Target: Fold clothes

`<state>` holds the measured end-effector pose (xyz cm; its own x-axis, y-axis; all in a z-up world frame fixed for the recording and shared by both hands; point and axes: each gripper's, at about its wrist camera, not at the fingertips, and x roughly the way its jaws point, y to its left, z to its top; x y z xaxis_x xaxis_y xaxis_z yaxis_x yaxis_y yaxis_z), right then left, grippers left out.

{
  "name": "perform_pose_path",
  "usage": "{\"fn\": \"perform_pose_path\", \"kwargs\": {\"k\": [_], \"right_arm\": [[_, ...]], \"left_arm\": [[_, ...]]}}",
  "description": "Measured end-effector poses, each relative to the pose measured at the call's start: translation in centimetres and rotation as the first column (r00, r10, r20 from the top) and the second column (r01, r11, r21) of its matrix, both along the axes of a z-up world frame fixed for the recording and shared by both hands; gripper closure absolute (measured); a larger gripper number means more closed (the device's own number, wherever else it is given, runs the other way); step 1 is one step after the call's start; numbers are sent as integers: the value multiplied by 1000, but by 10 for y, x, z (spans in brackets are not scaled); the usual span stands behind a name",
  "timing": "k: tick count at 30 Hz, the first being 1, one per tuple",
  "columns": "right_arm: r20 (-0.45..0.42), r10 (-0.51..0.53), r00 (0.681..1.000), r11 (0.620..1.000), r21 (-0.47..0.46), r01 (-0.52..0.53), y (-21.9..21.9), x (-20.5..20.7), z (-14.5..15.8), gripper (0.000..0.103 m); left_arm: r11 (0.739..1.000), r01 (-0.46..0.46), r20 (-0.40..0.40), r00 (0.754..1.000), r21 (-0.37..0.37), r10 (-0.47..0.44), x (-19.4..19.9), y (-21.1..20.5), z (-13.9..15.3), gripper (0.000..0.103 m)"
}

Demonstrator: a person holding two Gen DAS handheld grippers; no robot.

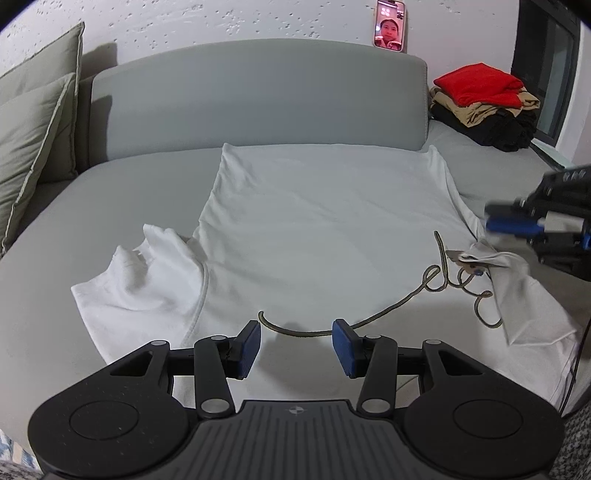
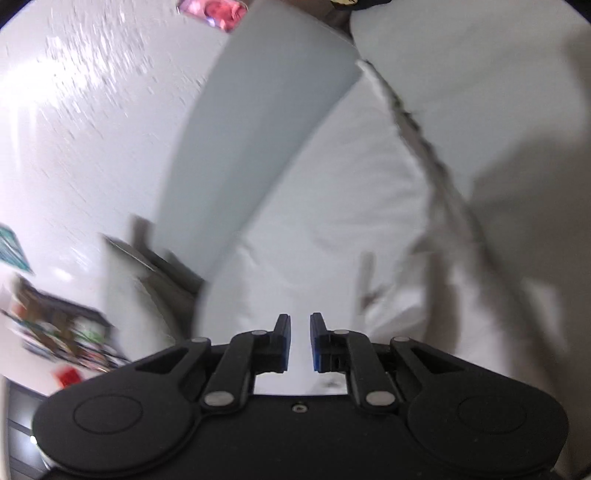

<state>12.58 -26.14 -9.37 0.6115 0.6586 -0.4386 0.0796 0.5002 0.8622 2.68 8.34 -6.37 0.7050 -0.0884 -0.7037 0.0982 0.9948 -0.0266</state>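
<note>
Nearest in the left wrist view, the left gripper hangs at six o'clock with its blue pads parted and nothing between them, angled down over the near hem of the shirt. It looks parked there to be ready for the next fold, clear of the cloth.

Just past its tips a thin cord runs from six toward three o'clock and curls into loops on the fabric. It probably has to be kept out of the fold.

The shirt lies spread flat on the grey sofa, filling the middle of the view. One sleeve sprawls out at eight o'clock, still unfolded. The other sleeve, at four o'clock, lies turned partly in over the body, so I judge the first side fold has just been laid.

At three o'clock the right gripper hovers blurred just above that sleeve. Its own view is smeared and steeply tilted; there its pads stand a narrow gap apart with nothing clamped, white cloth visible below. It has let go.

Farther back, the backrest spans twelve o'clock with cushions at ten. A pile of folded clothes, red on top, sits at two o'clock, likely where this shirt ends up. A phone leans on the wall at twelve.
</note>
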Motion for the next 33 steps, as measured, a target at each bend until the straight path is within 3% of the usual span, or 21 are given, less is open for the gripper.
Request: {"fn": "perform_pose_path", "kwargs": {"k": [2, 6, 8, 14, 18, 21, 25, 28, 29, 30, 31, 32, 33], "right_arm": [[28, -35, 999, 999, -39, 36, -2, -8, 11, 90], [55, -66, 996, 948, -308, 80, -8, -22, 32, 90], [37, -41, 998, 916, -399, 53, -6, -23, 31, 90], [12, 33, 999, 855, -518, -22, 31, -9, 4, 90], [39, 118, 992, 695, -717, -54, 57, -2, -8, 90], [-2, 70, 998, 629, -776, -45, 44, -3, 0, 89], [53, 10, 999, 634, -773, 34, 7, -35, 36, 87], [75, 84, 994, 668, -744, 0, 6, -55, 44, 87], [80, 138, 987, 650, -760, -29, 16, -57, 40, 88], [65, 192, 979, 596, -800, -64, 29, -60, 34, 88], [31, 235, 972, 503, -859, -94, 41, -63, 22, 88], [-8, 271, 963, 401, -908, -120, 54, -66, 10, 91], [-57, 258, 964, 258, -958, -126, 58, -71, -6, 92]], "left_arm": [[1000, 2, 7, 1000, -7, -2, -1, 0, 1, 58], [1000, 7, 10, 1000, -15, -6, -1, 0, 2, 58], [1000, 7, 11, 1000, -18, -7, -1, -1, 3, 58], [1000, 7, 2, 1000, 8, -7, 2, -6, -1, 58], [999, -5, 3, 1000, 34, 5, 3, -6, -2, 58], [1000, -13, 0, 1000, 19, 13, 3, -2, -2, 58], [1000, 1, 1, 1000, 14, -1, 2, -4, -1, 58], [1000, 11, 0, 1000, 27, -11, 2, -9, -2, 58], [999, 14, 0, 1000, 31, -14, 3, -11, -2, 58], [999, 14, -1, 1000, 35, -14, 2, -11, -2, 58], [999, 14, -2, 1000, 39, -14, 1, -12, -2, 58], [999, 13, 0, 1000, 47, -13, -1, -13, -2, 58], [998, 13, 2, 1000, 56, -13, -3, -13, -2, 58]]}}
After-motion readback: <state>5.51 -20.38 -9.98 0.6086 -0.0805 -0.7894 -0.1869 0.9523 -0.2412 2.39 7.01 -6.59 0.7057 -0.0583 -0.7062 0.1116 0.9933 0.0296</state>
